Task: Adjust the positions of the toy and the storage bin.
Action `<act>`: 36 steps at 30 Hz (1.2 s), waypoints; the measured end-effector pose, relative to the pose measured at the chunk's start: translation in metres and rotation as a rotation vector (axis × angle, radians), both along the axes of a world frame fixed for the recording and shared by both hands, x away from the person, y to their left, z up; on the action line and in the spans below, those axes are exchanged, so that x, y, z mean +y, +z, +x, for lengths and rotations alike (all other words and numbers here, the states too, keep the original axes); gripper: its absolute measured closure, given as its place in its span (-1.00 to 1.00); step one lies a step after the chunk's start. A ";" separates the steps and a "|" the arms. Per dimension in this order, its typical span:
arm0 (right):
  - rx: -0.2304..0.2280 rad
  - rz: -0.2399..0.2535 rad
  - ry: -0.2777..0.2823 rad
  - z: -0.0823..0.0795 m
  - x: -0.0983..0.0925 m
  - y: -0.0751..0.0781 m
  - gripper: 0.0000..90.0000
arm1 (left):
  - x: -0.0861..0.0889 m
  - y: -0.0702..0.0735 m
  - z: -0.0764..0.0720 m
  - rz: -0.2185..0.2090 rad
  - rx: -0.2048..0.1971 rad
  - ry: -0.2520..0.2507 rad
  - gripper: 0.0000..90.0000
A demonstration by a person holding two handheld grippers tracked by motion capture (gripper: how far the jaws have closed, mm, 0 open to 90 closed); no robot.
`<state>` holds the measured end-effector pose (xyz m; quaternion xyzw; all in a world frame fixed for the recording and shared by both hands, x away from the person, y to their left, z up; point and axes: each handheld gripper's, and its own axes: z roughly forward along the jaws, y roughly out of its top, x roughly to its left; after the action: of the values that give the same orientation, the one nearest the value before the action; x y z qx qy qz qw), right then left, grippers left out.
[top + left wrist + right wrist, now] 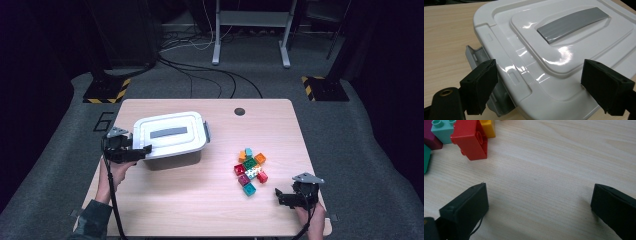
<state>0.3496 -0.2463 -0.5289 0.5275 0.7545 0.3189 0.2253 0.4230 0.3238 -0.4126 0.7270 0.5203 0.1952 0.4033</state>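
Note:
A white lidded box [171, 137] with a grey handle strip [571, 23] stands on the left half of the wooden table [210, 210]. My left gripper [142, 150] is open at the box's left end, its jaws standing wide over the lid's edge [524, 82] without pressing on it; a grey latch [477, 58] hangs open beside the left jaw. A cluster of coloured toy bricks [250, 169] lies right of centre. My right gripper [279, 195] is open and low over bare table, just right of the bricks. A red brick [471, 141] lies beyond its left jaw.
A dark round hole [239, 111] sits near the table's far edge. Beyond the table are cables [200, 70] on grey carpet, a metal stand [250, 30] and yellow-black striped bases [105, 92].

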 end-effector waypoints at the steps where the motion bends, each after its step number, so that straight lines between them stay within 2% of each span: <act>1: 0.000 0.000 0.000 0.000 0.000 0.000 -0.99 | -0.001 0.000 0.000 0.001 0.001 -0.002 -0.70; 8: 0.000 0.000 0.000 0.000 0.000 0.000 -0.99 | -0.011 0.000 -0.002 -0.008 0.008 -0.014 -0.74; 17: 0.000 0.000 0.000 0.000 0.000 0.000 -0.99 | -0.033 0.001 -0.003 -0.010 0.007 -0.050 -0.79; 21: 0.000 0.000 0.000 0.000 0.000 0.000 -0.99 | -0.038 0.002 -0.002 0.020 -0.005 -0.061 -0.80; 22: 0.000 0.000 0.000 0.000 0.000 0.000 -0.99 | -0.039 0.003 -0.002 0.055 -0.018 -0.050 -0.82; 23: 0.001 0.000 0.000 0.000 0.000 0.000 -0.99 | -0.039 0.004 -0.001 0.070 -0.024 -0.049 -0.84; 27: 0.000 0.000 0.000 0.000 0.000 0.000 -0.99 | -0.040 0.008 0.000 0.104 -0.041 -0.056 -0.89; 32: 0.001 0.001 -0.001 0.000 0.000 0.000 -0.99 | -0.041 0.015 0.000 0.116 -0.071 -0.069 -0.93; 36: 0.001 0.001 -0.001 0.000 0.000 0.000 -0.99 | -0.046 0.023 0.006 0.114 -0.083 -0.123 -0.93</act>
<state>0.3496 -0.2462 -0.5289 0.5279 0.7543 0.3190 0.2249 0.4285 0.2776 -0.3895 0.7707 0.4455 0.2294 0.3937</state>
